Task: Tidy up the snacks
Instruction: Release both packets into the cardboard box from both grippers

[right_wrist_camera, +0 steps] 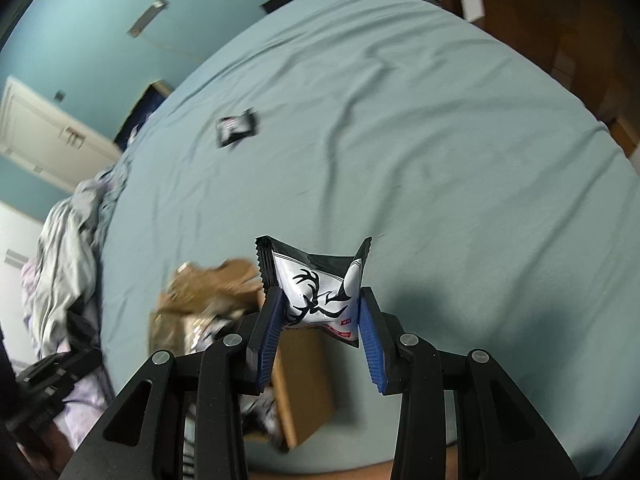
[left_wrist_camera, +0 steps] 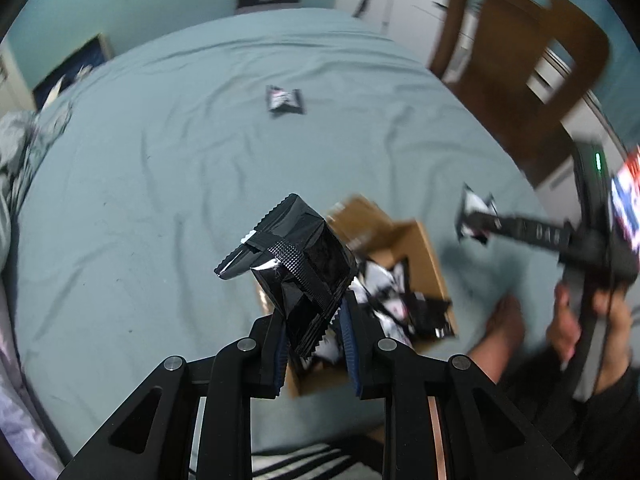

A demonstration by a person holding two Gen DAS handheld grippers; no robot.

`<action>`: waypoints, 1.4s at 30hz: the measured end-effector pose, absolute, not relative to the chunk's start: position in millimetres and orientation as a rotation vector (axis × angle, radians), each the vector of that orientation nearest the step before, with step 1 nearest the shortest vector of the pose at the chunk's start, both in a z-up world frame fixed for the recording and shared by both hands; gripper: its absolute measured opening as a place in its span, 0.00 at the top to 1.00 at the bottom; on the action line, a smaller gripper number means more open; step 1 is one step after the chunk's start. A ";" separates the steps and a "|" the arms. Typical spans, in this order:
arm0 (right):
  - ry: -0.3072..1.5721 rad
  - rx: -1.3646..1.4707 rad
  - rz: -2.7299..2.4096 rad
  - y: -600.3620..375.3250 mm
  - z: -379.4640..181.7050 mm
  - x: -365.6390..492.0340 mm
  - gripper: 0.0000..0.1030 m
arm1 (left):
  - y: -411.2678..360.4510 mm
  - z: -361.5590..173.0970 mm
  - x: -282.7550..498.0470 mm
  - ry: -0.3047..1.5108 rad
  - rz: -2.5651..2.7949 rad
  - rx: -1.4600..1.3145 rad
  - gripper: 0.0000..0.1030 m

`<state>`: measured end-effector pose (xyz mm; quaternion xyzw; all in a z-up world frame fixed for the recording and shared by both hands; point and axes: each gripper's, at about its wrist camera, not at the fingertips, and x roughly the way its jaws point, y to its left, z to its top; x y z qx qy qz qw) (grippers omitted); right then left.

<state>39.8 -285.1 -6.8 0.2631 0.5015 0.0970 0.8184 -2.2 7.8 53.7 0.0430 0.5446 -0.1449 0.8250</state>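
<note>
My left gripper [left_wrist_camera: 316, 340] is shut on a black snack packet [left_wrist_camera: 296, 268], held above the open cardboard box [left_wrist_camera: 420, 244], which holds several black-and-white packets. My right gripper [right_wrist_camera: 322, 320] is shut on a white-and-black snack packet [right_wrist_camera: 320, 292] with an antler print, hanging just right of the same cardboard box [right_wrist_camera: 308, 384]. In the left wrist view the right gripper [left_wrist_camera: 476, 220] shows at the right edge with its packet [left_wrist_camera: 474, 208], a hand behind it. One loose packet [left_wrist_camera: 285, 99] lies far off on the teal bedsheet [left_wrist_camera: 160, 160]; the right wrist view shows that loose packet [right_wrist_camera: 236, 126] too.
A wooden chair [left_wrist_camera: 520, 60] stands at the bed's far right. Crumpled grey bedding [right_wrist_camera: 72, 248] is piled at the left edge. A white door [right_wrist_camera: 44, 128] and teal wall lie beyond. The person's bare feet [left_wrist_camera: 504, 332] rest near the box.
</note>
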 end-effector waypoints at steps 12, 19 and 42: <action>1.056 0.429 0.283 -253.7 -0.8 8.5 0.65 | 4.6 40.4 -27.6 0.920 -0.385 0.120 0.09; 1.037 0.401 0.361 -232.3 7.4 21.1 0.64 | 43.5 34.7 -8.5 0.904 -0.109 0.051 0.08; 1.049 0.402 0.268 -227.5 -7.0 25.1 0.33 | 58.4 19.4 5.7 0.979 -0.013 0.033 0.08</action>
